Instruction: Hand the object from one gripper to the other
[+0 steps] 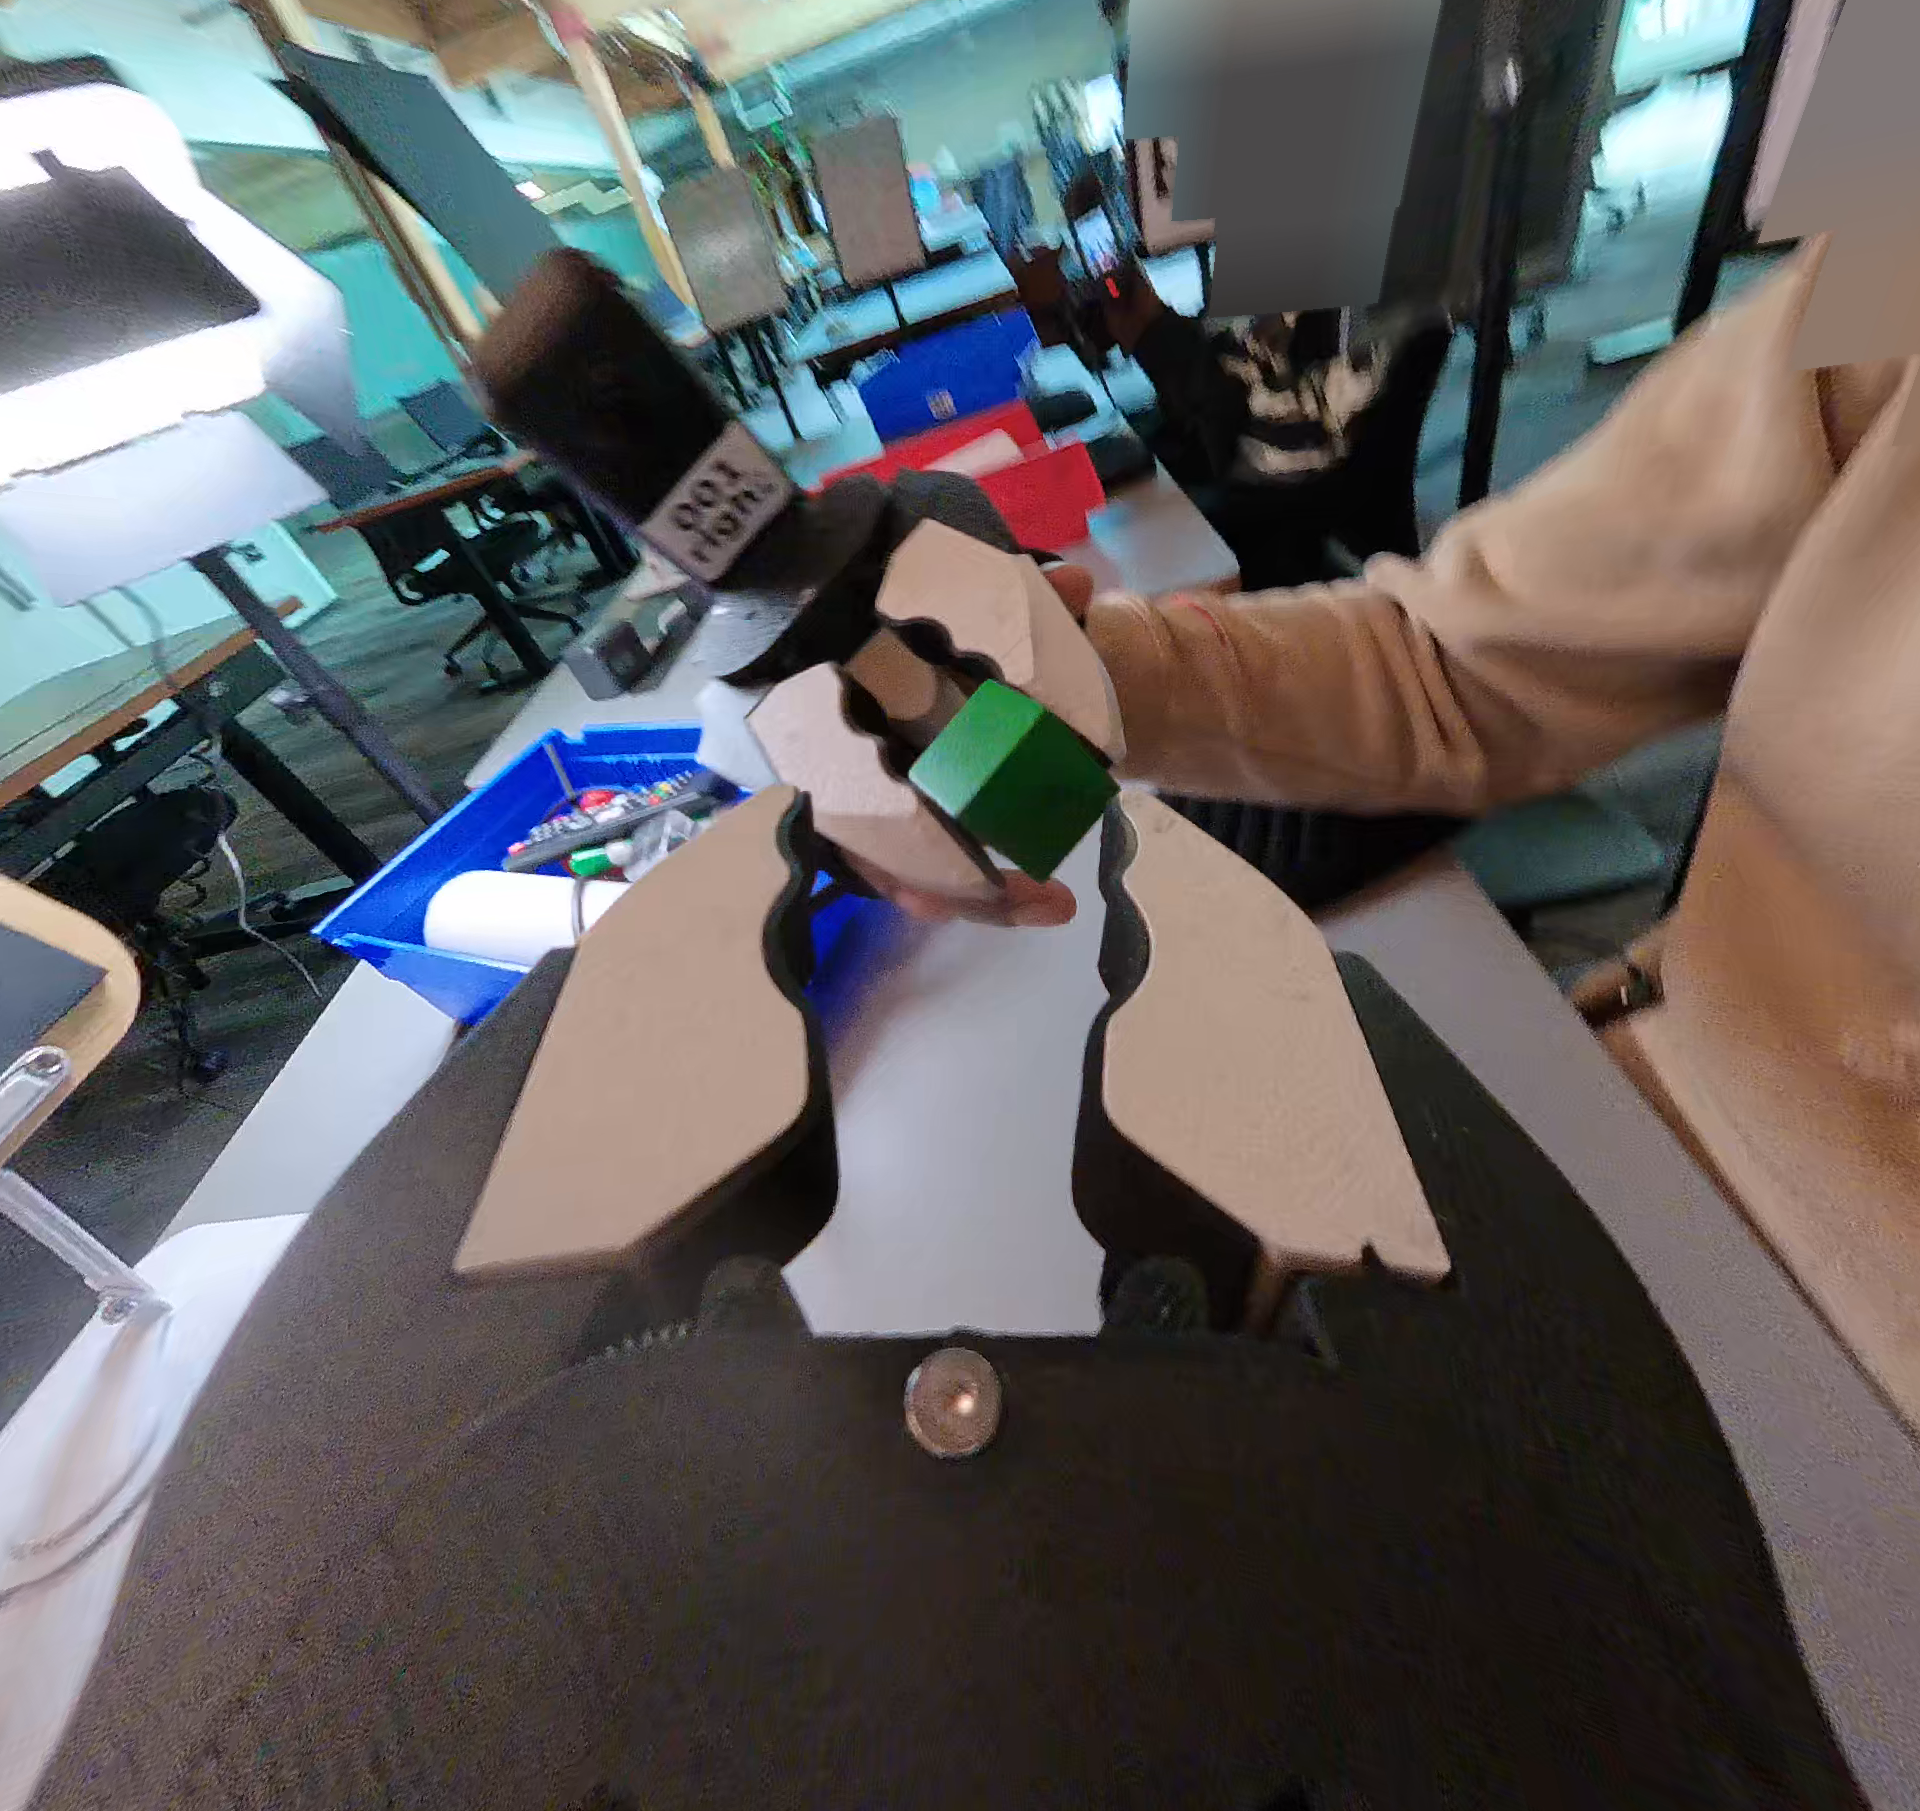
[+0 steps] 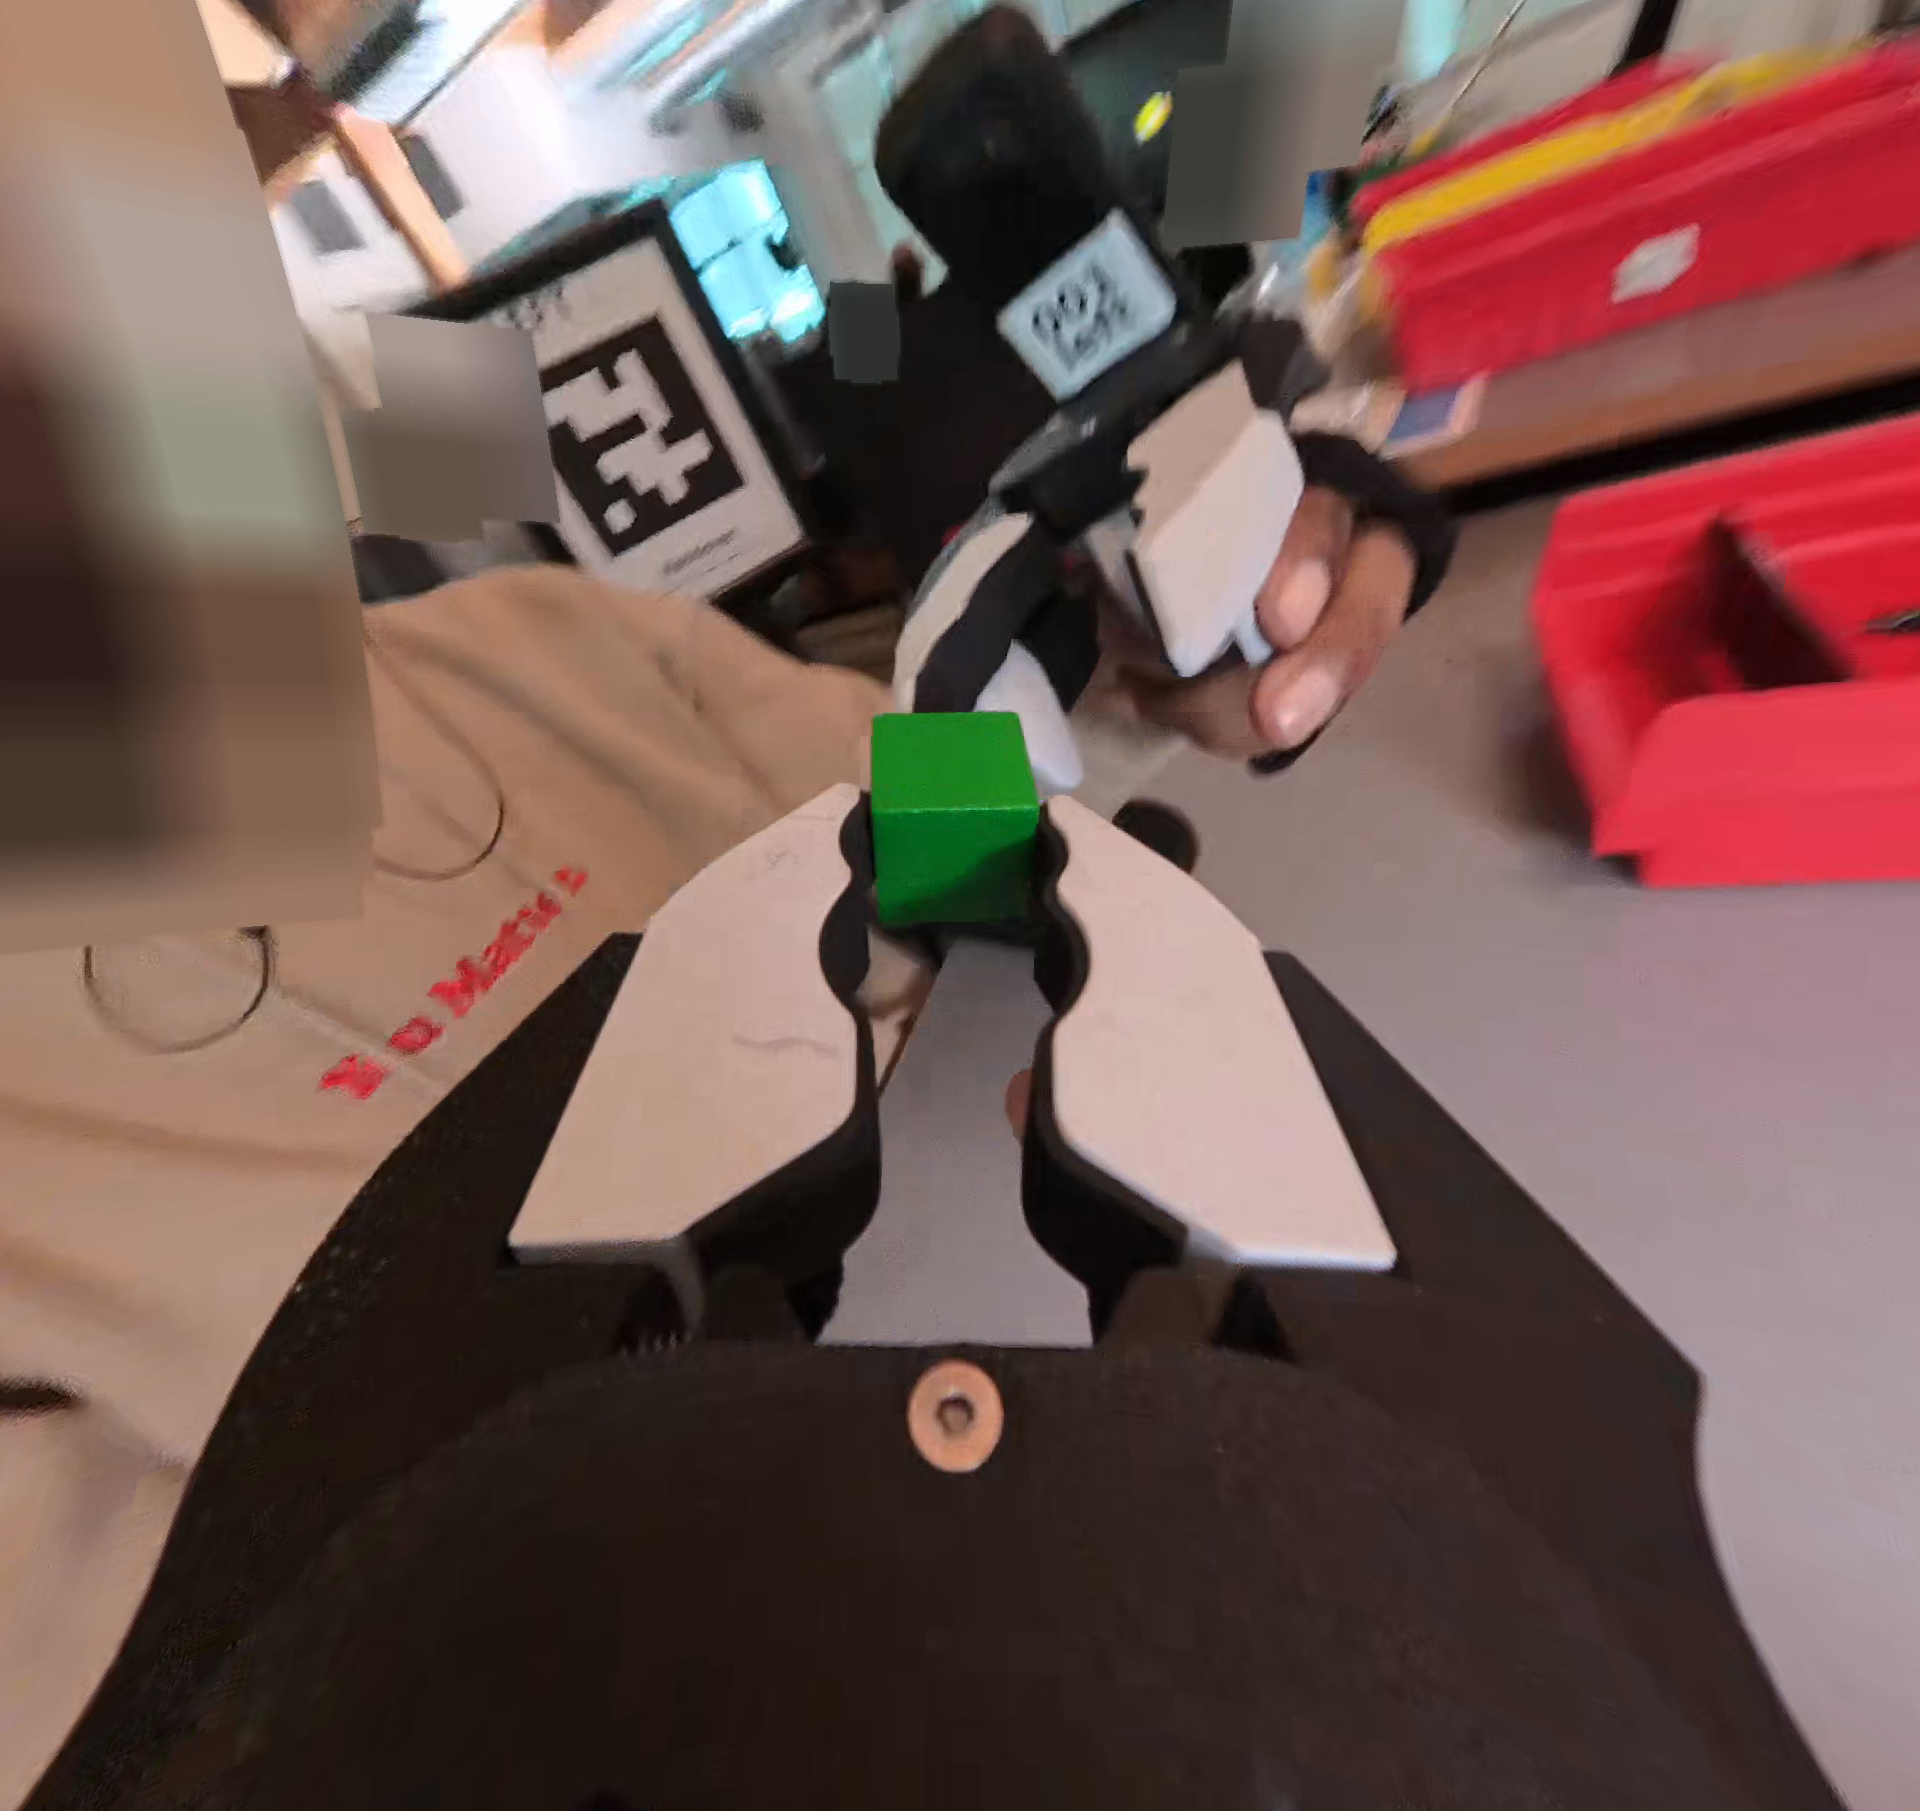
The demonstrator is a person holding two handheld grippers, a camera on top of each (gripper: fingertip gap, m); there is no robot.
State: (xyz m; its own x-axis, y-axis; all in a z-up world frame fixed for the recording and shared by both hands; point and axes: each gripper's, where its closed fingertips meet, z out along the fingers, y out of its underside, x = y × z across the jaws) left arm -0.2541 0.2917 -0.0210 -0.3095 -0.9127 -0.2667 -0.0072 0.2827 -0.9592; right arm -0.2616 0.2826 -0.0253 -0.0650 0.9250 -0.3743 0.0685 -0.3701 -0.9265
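Note:
A green cube [image 2: 951,816] is clamped between the tips of my right gripper [image 2: 954,826], which is shut on it above the grey table. In the left wrist view the cube [image 1: 1013,774] and the right gripper [image 1: 1039,811] sit just ahead of my left gripper [image 1: 956,816]. The left gripper's jaws stand wide apart and hold nothing. The cube is at the level of its fingertips, towards the right finger, and I cannot tell if they touch. The left gripper [image 2: 1127,712] also shows beyond the cube in the right wrist view, held in a hand.
A blue bin [image 1: 468,878] with a remote and small items stands on the grey table [image 1: 966,1086] to the left. Red bins [image 2: 1714,670] stand at the right. A black-and-white marker board [image 2: 644,431] is behind. The person's beige sleeve [image 1: 1403,639] reaches in from the right. My left and right fingertips are right by each other.

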